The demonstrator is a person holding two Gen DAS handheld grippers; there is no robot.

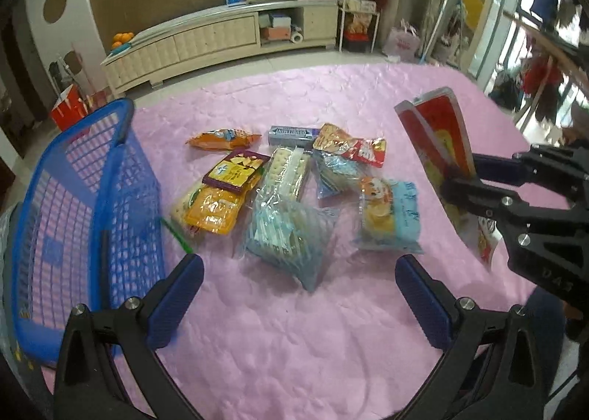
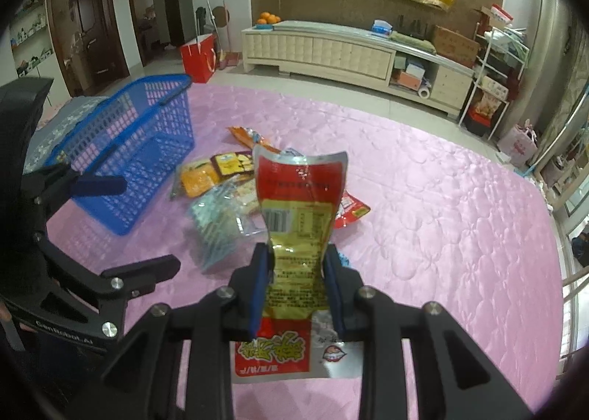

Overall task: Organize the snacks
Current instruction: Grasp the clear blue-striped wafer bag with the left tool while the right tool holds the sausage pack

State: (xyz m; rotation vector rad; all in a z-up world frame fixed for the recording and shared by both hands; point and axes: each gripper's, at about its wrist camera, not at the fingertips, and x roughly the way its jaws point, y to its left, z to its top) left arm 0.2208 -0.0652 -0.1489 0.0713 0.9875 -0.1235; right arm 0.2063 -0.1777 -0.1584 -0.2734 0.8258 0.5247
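My right gripper point(image 2: 298, 254) is shut on a red and yellow snack packet point(image 2: 300, 206) and holds it above the pink cover; the packet also shows in the left wrist view point(image 1: 438, 140), at the right, with the right gripper point(image 1: 462, 175) on it. My left gripper point(image 1: 299, 269) is open and empty, low over the cover just in front of a pile of snack packets point(image 1: 291, 184). A blue plastic basket point(image 1: 84, 206) stands to the left of the pile. In the right wrist view the basket point(image 2: 136, 147) and the pile point(image 2: 221, 195) lie ahead to the left.
The pink quilted cover point(image 1: 294, 328) spreads under everything. A cream TV cabinet point(image 1: 206, 41) stands along the far wall, with a red paper bag point(image 2: 198, 57) on the floor. A wire shelf rack point(image 2: 493, 70) stands at the far right.
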